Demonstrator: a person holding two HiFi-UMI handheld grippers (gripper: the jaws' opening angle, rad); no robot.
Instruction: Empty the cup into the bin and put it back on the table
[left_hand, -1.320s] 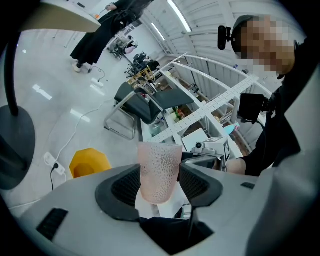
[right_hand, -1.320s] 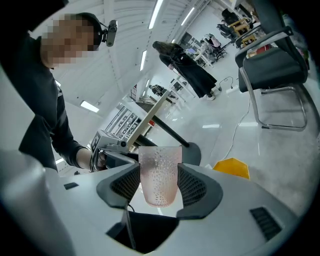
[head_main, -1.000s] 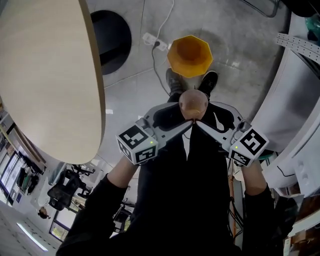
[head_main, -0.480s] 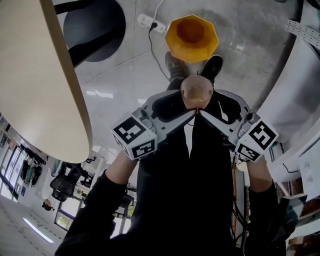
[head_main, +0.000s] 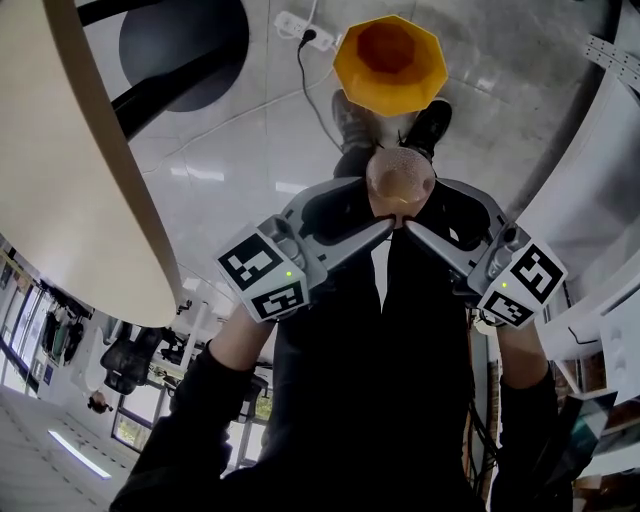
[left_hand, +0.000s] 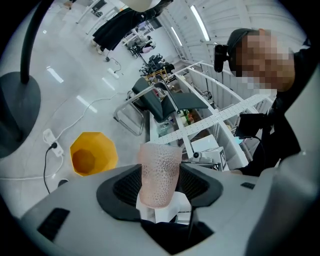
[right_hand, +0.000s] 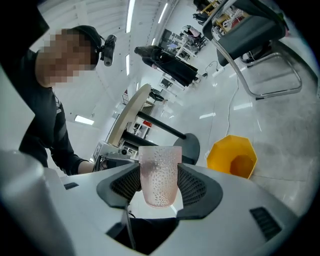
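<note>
1. Grey floor (head_main: 230, 150) fills your view, with the yellow bin (head_main: 390, 62) just past your feet. Over the last second the bin has slid up the picture and the table (head_main: 60, 150) edge has thinned at the left (you are turning away from it).
2. Your cup (head_main: 400, 178) sits as before, upright in the air and short of the bin. The left gripper (head_main: 378, 228) and right gripper (head_main: 415, 228) each pinch its dimpled wall.
3. The carry looks nearly done; you have not started tipping.
</note>
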